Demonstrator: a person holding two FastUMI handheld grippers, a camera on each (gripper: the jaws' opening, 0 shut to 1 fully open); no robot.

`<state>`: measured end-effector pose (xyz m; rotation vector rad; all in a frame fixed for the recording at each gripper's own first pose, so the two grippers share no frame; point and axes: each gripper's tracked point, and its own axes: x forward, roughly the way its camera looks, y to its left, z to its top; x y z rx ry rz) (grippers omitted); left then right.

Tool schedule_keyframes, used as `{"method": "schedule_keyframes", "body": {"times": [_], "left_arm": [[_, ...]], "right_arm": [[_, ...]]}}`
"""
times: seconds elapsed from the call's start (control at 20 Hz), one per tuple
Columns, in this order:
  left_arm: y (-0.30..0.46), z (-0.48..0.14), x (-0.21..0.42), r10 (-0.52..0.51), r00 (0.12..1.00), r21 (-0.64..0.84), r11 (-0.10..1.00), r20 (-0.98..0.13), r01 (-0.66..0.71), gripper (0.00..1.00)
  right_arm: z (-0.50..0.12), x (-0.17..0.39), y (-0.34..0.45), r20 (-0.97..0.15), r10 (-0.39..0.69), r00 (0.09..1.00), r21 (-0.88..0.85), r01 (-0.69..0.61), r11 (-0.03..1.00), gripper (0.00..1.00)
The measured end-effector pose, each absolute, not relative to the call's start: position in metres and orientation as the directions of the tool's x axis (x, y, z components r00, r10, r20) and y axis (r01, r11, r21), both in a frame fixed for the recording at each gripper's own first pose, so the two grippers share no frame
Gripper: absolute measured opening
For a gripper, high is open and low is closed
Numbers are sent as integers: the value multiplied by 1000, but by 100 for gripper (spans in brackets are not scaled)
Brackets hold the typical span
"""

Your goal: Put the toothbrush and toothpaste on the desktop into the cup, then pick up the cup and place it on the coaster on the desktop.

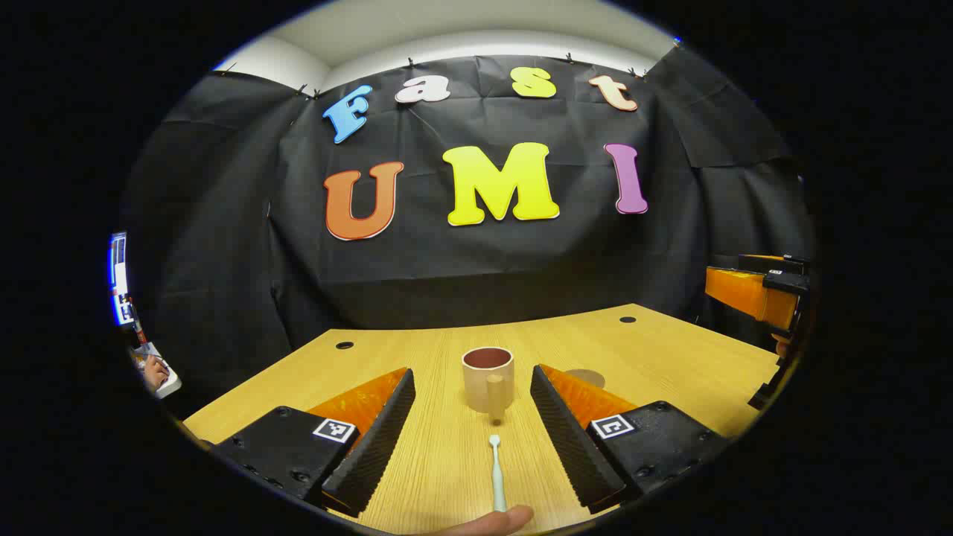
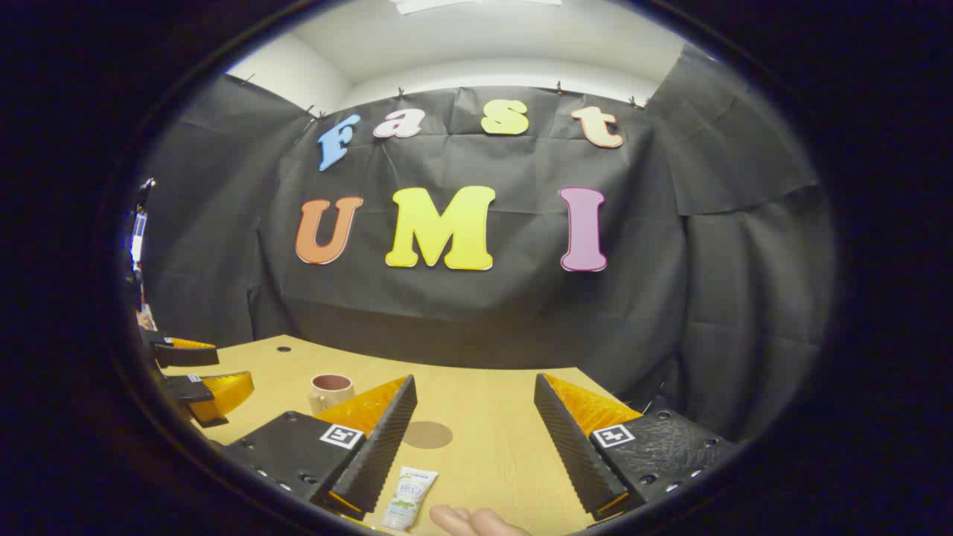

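left gripper view: left gripper [image 1: 473,439] spread wide, holding nothing; toothbrush [image 1: 496,476] flat on wooden desk [image 1: 670,357] between its fingers, cup [image 1: 488,380] upright beyond, coaster [image 1: 585,377] right of cup | right gripper view: right gripper [image 2: 473,439] spread, empty; toothpaste [image 2: 408,497] by its left finger, coaster [image 2: 427,435] ahead, cup [image 2: 330,391] far left; black cloth wall [image 2: 670,298] behind

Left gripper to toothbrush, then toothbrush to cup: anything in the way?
Nothing visible. The toothbrush lies on the desk between the open jaws of the left gripper, and the cup stands just beyond it, bare desk between.
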<state>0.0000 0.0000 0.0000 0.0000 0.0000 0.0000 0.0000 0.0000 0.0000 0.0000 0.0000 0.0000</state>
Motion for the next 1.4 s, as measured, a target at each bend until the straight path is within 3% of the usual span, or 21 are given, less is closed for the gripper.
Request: {"method": "schedule_keyframes", "body": {"times": [0.4,0.75,1.05,1.15,1.25,1.4], "left_arm": [[25,-13,7,53,997,-55,997,-48,-56,99],[8,-23,9,0,997,-10,1000,-71,0,99],[-17,-91,26,-87,949,-91,994,-304,62,99],[-20,-104,27,-93,932,-106,993,-351,59,99],[-27,-118,27,-109,911,-118,991,-398,67,99],[-31,-144,25,-115,863,-145,988,-493,49,94]], "right_arm": [[-11,-7,42,-26,78,997,-42,-79,996,93],[-25,-15,68,-49,135,990,-100,-140,985,98],[-68,-15,60,-158,131,979,-67,-143,987,98],[-75,-15,56,-178,126,976,-62,-139,988,93],[-82,-15,54,-193,126,973,-50,-138,989,95],[-93,-12,55,-223,125,967,-37,-136,990,93]]}}
